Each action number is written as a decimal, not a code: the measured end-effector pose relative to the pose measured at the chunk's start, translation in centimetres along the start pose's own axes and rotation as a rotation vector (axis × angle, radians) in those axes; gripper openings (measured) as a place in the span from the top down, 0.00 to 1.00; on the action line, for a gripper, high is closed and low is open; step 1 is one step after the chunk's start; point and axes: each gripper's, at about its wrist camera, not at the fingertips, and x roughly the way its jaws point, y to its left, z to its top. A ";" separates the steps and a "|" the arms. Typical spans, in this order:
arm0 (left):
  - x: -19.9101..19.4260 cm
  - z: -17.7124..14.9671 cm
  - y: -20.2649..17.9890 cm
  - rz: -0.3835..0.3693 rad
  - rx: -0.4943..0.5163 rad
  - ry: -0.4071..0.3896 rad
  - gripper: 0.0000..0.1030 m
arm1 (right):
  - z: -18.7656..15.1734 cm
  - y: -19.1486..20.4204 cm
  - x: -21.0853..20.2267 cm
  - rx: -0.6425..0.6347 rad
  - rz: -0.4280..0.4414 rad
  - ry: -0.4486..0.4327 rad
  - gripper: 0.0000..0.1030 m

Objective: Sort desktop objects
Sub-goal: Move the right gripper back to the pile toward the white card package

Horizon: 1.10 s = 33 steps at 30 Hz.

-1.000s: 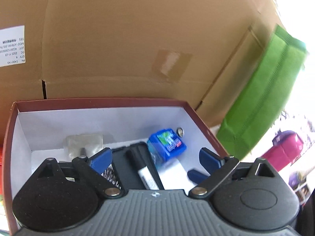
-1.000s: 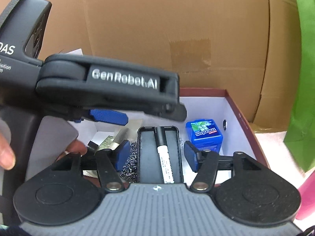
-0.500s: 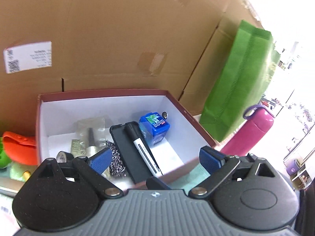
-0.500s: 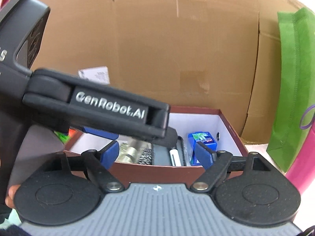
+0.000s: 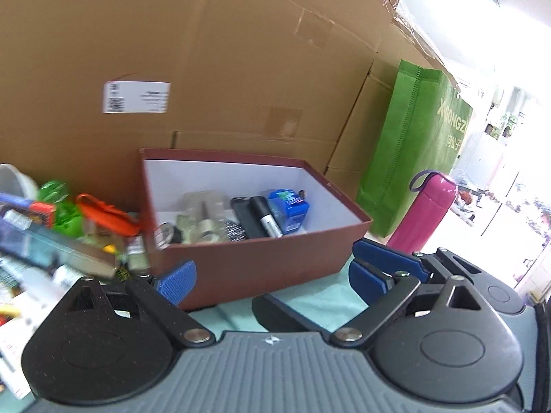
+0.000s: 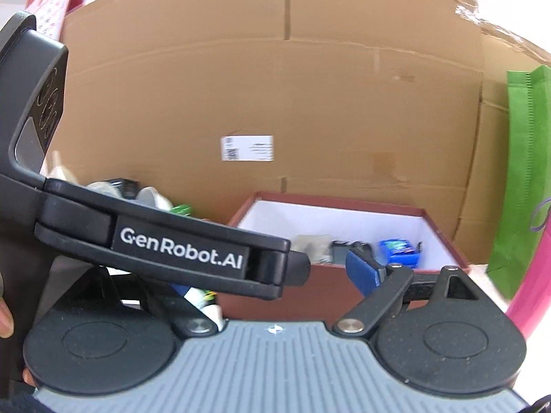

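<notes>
A maroon box with a white inside stands on the teal cloth. In it lie a black phone case with a marker on top, a blue mint box, steel wool and tape. My left gripper is open and empty, drawn back in front of the box. My right gripper is beside it, its jaws opening with nothing between them. Its left finger is hidden behind the left gripper's black body. The box and mint box also show in the right wrist view.
Large cardboard cartons wall off the back. A green bag and a pink bottle stand right of the box. Left of it is a heap of small items, among them an orange piece and green toys.
Both grippers have pulled back out of the box, which now sits farther off. The right gripper's jaws have spread wider. The phone case and marker stay in the box.
</notes>
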 end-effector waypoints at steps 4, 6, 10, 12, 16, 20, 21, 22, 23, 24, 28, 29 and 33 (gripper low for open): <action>-2.2 -1.8 1.1 0.048 0.013 -0.021 0.05 | -1.0 2.5 -0.8 -0.015 0.033 0.008 0.15; -3.1 -2.7 2.0 0.068 -0.014 -0.024 0.05 | -1.7 3.8 -1.1 -0.019 0.056 0.012 0.15; -4.8 -4.7 4.5 0.107 -0.086 -0.018 0.05 | -2.9 6.1 0.4 -0.010 0.121 0.043 0.15; -5.5 -5.6 5.6 0.137 -0.096 -0.008 0.05 | -3.7 7.2 0.8 0.006 0.148 0.068 0.15; -7.0 -6.9 8.0 0.215 -0.122 -0.027 0.05 | -5.1 9.2 2.0 0.014 0.189 0.122 0.15; -8.0 -7.6 11.1 0.276 -0.194 -0.041 0.05 | -5.9 11.0 3.4 -0.013 0.205 0.161 0.15; -8.0 -7.6 11.8 0.289 -0.213 -0.041 0.05 | -6.0 11.3 3.7 -0.026 0.205 0.168 0.15; -8.0 -7.7 12.4 0.295 -0.227 -0.043 0.06 | -6.1 11.7 4.0 -0.042 0.206 0.174 0.15; -7.9 -7.6 12.8 0.301 -0.239 -0.042 0.06 | -6.2 12.1 4.3 -0.058 0.206 0.177 0.15; -7.8 -7.5 13.2 0.307 -0.251 -0.038 0.06 | -6.3 12.5 4.7 -0.073 0.202 0.181 0.15; -7.1 -7.5 13.6 0.300 -0.262 -0.030 0.13 | -6.3 13.0 6.0 -0.086 0.206 0.194 0.15; -6.9 -7.4 13.7 0.309 -0.257 -0.030 0.15 | -6.3 13.0 6.3 -0.085 0.208 0.197 0.15; -6.5 -7.2 15.1 0.310 -0.332 -0.021 0.30 | -6.0 13.0 7.0 -0.080 0.227 0.180 0.15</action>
